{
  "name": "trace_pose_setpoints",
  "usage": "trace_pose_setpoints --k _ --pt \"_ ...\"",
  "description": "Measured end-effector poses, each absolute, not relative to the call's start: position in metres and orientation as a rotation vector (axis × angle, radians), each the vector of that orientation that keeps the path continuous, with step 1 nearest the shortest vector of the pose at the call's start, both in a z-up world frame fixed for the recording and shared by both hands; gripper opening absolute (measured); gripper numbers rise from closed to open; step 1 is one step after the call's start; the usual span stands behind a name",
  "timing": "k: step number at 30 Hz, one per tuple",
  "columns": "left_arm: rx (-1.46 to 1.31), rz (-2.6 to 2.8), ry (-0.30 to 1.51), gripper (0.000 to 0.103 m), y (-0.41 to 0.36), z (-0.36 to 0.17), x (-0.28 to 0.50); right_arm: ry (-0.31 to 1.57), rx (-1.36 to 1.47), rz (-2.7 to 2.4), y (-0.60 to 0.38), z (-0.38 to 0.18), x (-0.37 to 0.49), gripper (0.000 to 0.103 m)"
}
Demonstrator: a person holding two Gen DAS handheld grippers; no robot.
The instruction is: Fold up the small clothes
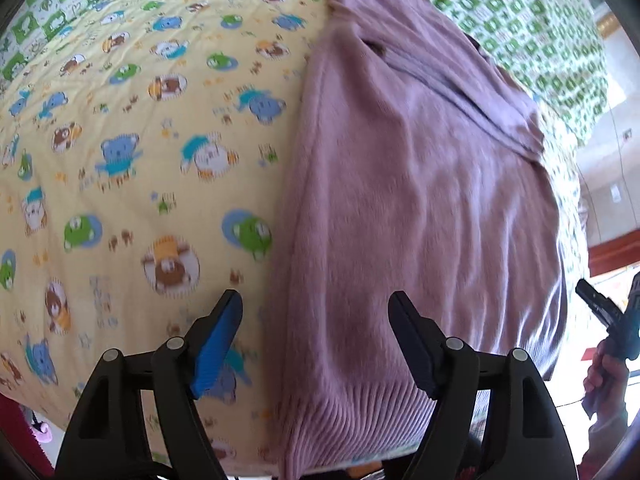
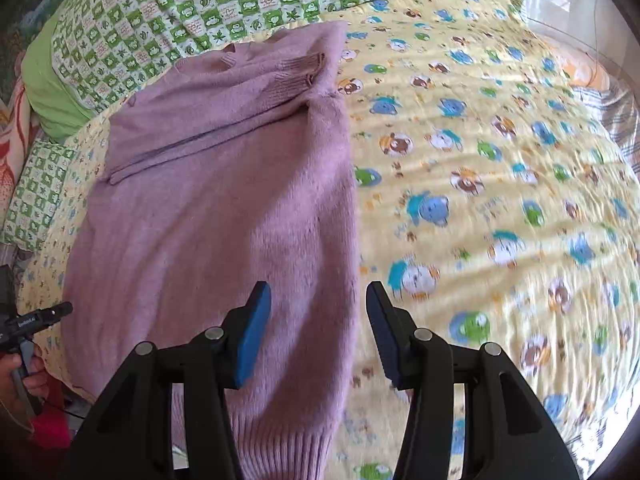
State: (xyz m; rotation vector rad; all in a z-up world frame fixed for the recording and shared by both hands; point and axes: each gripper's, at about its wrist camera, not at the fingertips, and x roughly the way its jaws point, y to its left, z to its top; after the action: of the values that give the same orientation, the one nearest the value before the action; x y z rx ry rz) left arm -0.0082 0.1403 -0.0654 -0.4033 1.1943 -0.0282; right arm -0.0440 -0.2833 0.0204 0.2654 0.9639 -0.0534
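Both tongs released, empty: left tongs (image 1: pixel 316 344) and right tongs (image 2: pixel 318 332) straddle the folded purple sweater's (image 2: pixel 224 208) side edges. Yellow cartoon quilt (image 2: pixel 480 160) underneath, green checkered pillow (image 2: pixel 160 12) far.

Mauve knit sweater (image 2: pixel 224 208) lies flat, sleeves folded across chest.

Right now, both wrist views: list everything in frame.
sweater: one, mauve knit, lying flat on the quilt, sleeves folded across the chest, ribbed hem nearest the cameras
quilt: one, yellow with cartoon animals, covering the bed
checked bedding: one, green and white, beyond the sweater's top
pillow: one, plain green, far left in the right view
left hand-held gripper: black with blue pads, open, empty, straddling the sweater's left edge
right hand-held gripper: black with blue pads, open, empty, straddling the sweater's right edge
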Motion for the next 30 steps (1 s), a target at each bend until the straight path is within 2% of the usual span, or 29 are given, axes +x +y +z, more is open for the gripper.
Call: trace_pose_setpoints --k 7,14,18,20,21,22,24,25,26,30 --pt "-0.386 -0.062 1.209 0.078 0.137 -0.073 -0.035 0.995 0.357 -0.016 -0.293 0.002 -0.082 0.051" --pt "-0.371 -0.085 1.216 0.078 0.133 -0.076 -0.037 1.047 0.403 0.029 -0.285 -0.026 -0.111 0.051" --pt "-0.41 -0.134 1.225 0.076 0.127 -0.077 -0.03 1.016 0.434 0.043 -0.278 -0.033 -0.113 0.053" --pt "-0.397 -0.149 1.231 0.066 0.123 -0.078 -0.027 1.002 0.507 0.098 -0.276 -0.036 -0.11 0.052" --pt "-0.371 -0.145 1.235 0.053 0.121 -0.078 -0.025 0.999 0.547 0.135 -0.275 -0.038 -0.108 0.052" --pt "-0.351 -0.144 1.237 0.035 0.12 -0.078 -0.025 0.999 0.57 0.155 -0.273 -0.041 -0.107 0.052" --pt "-0.363 -0.167 1.241 0.012 0.124 -0.077 -0.025 0.99 0.59 0.152 -0.271 -0.044 -0.106 0.046" --pt "-0.386 -0.179 1.24 0.008 0.128 -0.077 -0.025 0.982 0.605 0.146 -0.272 -0.045 -0.106 0.038" --pt "-0.415 -0.19 1.232 0.007 0.133 -0.075 -0.028 0.979 0.616 0.126 -0.276 -0.046 -0.108 0.01" --pt "-0.497 -0.213 1.171 0.006 0.15 -0.064 -0.042 0.918 0.62 0.092 -0.284 -0.035 -0.127 0.006"
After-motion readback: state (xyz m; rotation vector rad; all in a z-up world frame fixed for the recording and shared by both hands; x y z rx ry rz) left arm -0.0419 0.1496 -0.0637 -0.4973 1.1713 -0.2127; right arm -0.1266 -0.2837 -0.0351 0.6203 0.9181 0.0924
